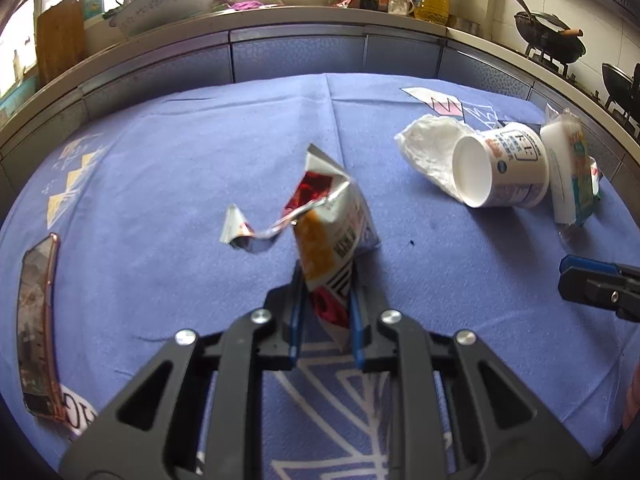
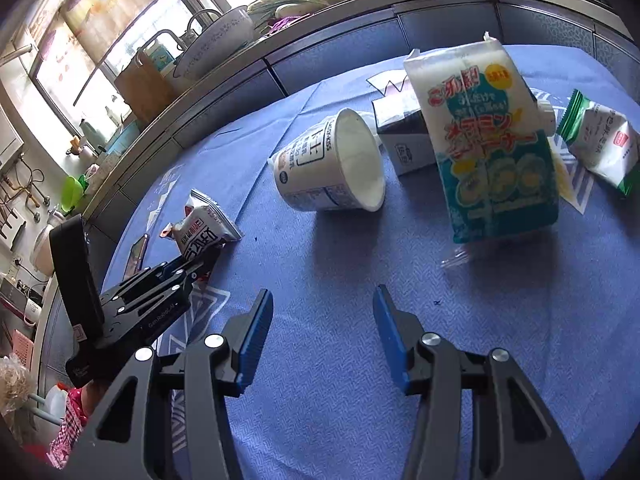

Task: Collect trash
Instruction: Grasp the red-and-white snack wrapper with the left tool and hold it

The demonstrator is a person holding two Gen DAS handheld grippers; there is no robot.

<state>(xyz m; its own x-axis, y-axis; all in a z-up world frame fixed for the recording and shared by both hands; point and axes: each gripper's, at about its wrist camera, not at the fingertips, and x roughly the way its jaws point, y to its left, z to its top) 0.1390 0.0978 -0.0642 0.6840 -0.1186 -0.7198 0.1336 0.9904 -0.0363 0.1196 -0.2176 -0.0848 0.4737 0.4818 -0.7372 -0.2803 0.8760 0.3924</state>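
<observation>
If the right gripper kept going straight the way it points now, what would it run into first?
Probably bare tablecloth first; beyond that, the tipped white cup lies nearest that line. The open right gripper holds nothing. Depth is uncertain.

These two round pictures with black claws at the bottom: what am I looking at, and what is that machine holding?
No robot here: a person holds a two-finger gripper in each hand, each carrying a fisheye camera looking along its fingers. In the left camera's picture, the left gripper is shut on a torn snack wrapper. In the right camera's picture, the right gripper is open and empty. On the blue tablecloth lie a tipped white cup, a teal sponge pack, a small carton and a green-edged packet.
</observation>
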